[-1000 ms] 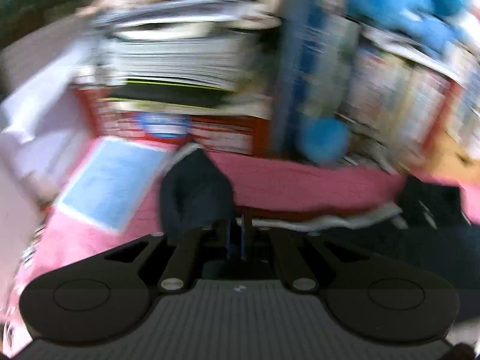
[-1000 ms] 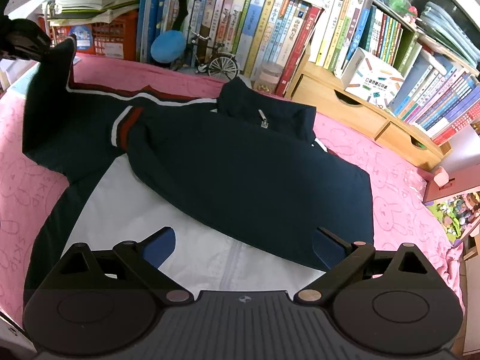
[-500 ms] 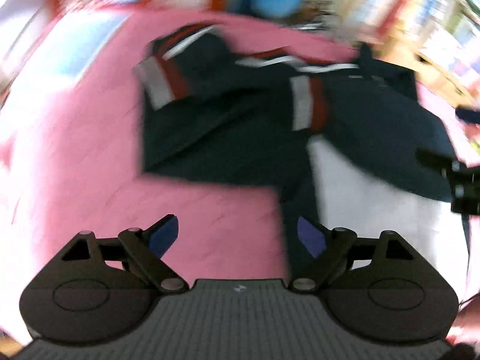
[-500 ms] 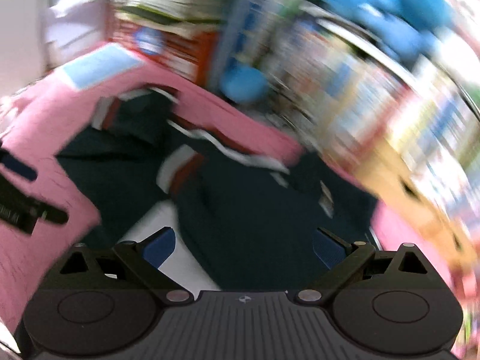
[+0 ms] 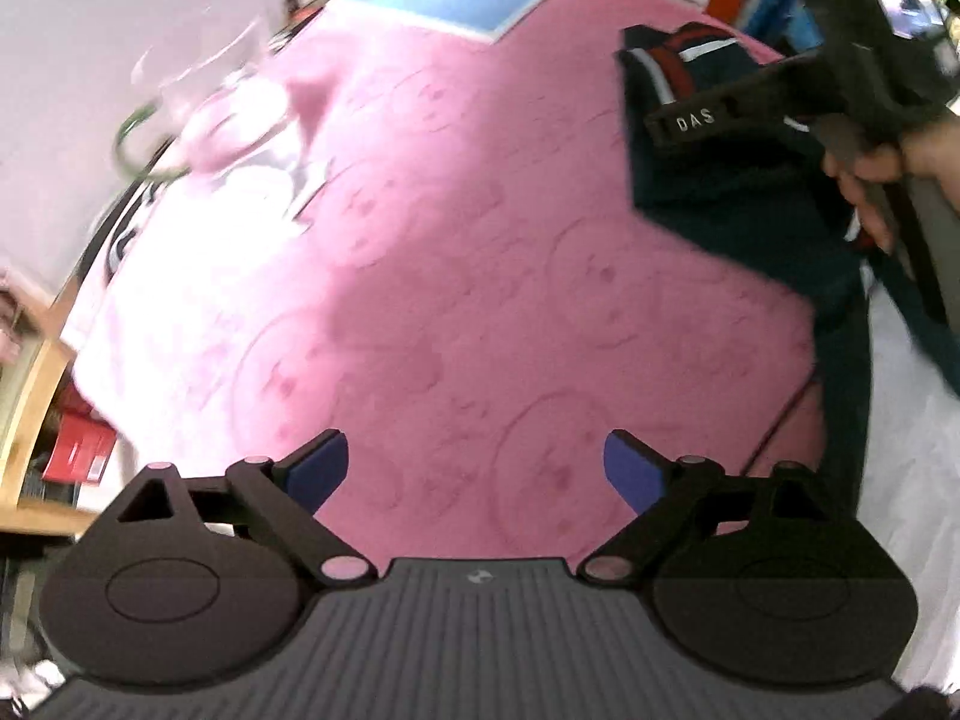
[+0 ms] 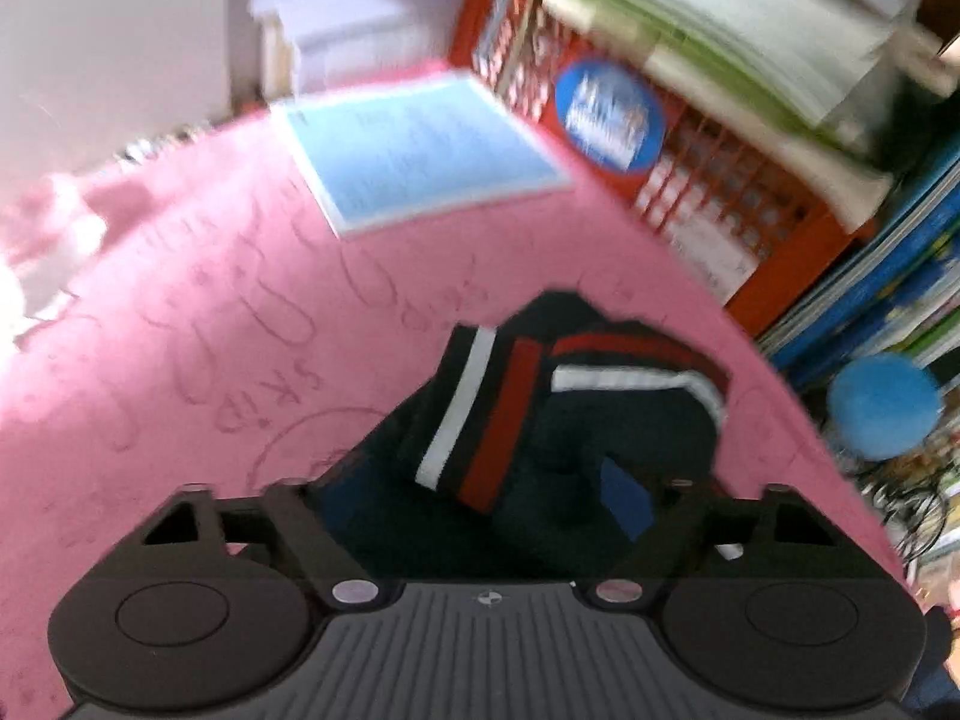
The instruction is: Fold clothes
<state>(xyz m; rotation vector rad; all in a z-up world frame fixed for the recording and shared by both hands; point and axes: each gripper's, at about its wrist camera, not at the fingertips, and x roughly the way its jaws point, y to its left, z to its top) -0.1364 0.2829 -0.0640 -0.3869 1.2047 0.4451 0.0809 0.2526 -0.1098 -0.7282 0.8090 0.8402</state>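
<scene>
A dark navy jacket with red and white stripes lies on a pink bedsheet [image 5: 450, 276]. In the left wrist view its sleeve [image 5: 720, 180] lies at the upper right, and its white panel [image 5: 912, 396] shows at the right edge. My left gripper [image 5: 474, 471] is open and empty over bare sheet, left of the jacket. The right gripper's body [image 5: 780, 96] hangs over the sleeve, held by a hand. In the right wrist view my right gripper [image 6: 480, 498] is open just above the crumpled striped sleeve [image 6: 540, 420], whose cloth lies between the fingers.
A light blue sheet of paper [image 6: 414, 150] lies on the bed at the back. A red crate [image 6: 708, 192] with stacked papers, books and a blue ball [image 6: 882, 408] line the back right. A white wall [image 5: 120, 18] and wooden bed edge [image 5: 30, 372] lie left.
My left gripper let go of the sleeve and swung left over bare sheet. My right gripper moved from the jacket's body to the dropped sleeve at the left.
</scene>
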